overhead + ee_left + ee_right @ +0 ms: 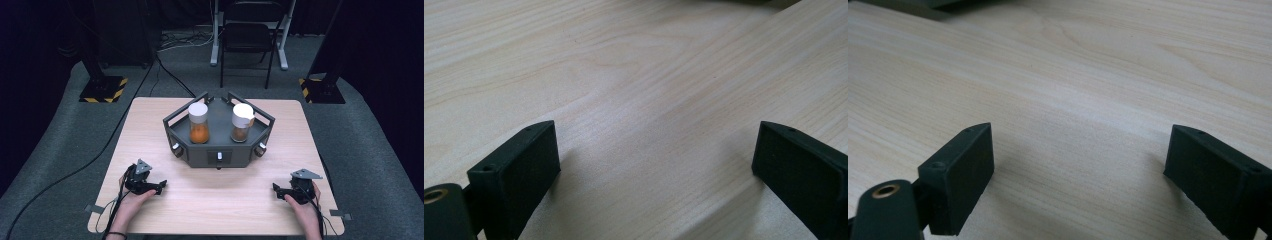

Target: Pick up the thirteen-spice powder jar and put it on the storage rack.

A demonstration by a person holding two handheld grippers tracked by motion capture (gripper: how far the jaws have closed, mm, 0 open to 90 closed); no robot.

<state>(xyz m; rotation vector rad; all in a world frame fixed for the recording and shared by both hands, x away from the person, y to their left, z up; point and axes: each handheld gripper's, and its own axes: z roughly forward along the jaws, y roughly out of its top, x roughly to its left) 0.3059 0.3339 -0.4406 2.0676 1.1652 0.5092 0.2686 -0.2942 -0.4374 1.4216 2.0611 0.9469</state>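
A dark grey six-sided tray (200, 155) stands at the middle back of the wooden table (220, 195). On it stand two clear jars with white lids: the left jar (198, 123) holds something orange, the right jar (242, 122) something brown. My left gripper (161, 187) rests near the front left of the table, jaws pointing right. Seen from the left gripper view, my left gripper (656, 150) stands open over bare wood. My right gripper (275, 190) rests at the front right, jaws pointing left. In the right gripper view, my right gripper (1080, 155) is open with nothing between its pads.
Small knobs (219, 156) sit on the tray's front faces. Beyond the table stand a black chair (247, 40) and two black stands with yellow-striped bases (102, 89). Cables run over the grey floor at left.
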